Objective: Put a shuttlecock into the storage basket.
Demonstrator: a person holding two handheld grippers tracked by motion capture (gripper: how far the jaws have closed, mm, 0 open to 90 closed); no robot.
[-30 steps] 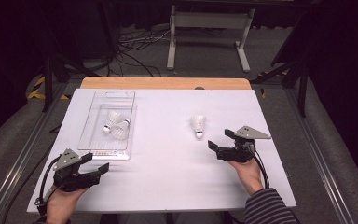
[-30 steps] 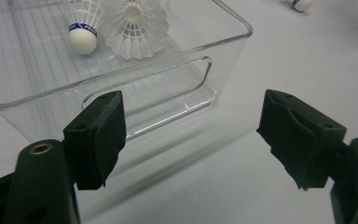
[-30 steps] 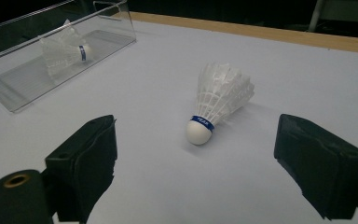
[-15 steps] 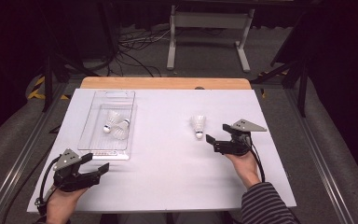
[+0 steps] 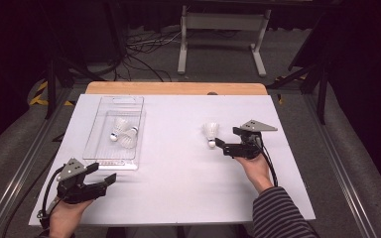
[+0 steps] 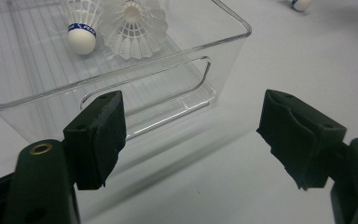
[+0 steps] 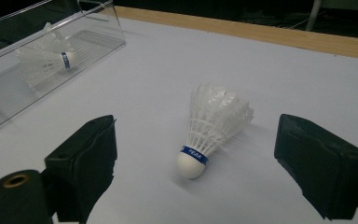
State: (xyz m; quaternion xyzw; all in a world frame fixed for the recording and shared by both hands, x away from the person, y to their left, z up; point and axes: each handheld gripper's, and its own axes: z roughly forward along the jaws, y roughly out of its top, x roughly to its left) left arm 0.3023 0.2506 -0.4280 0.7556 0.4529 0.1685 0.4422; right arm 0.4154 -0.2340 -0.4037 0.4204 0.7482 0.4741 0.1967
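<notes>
Both pairs of jaws are spread wide and hold nothing. Just beyond the right gripper [image 5: 229,142] a shuttlecock [image 7: 212,128] lies on the white surface [image 5: 178,168], cork toward it. The left gripper [image 5: 100,176] rests near a clear tray [image 6: 223,51] holding two shuttlecocks [image 6: 121,28].

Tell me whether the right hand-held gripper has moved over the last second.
Yes. The right hand-held gripper has slid left across the table toward the loose shuttlecock, closing the gap to it; its open jaws now sit right beside the cork end.
</notes>
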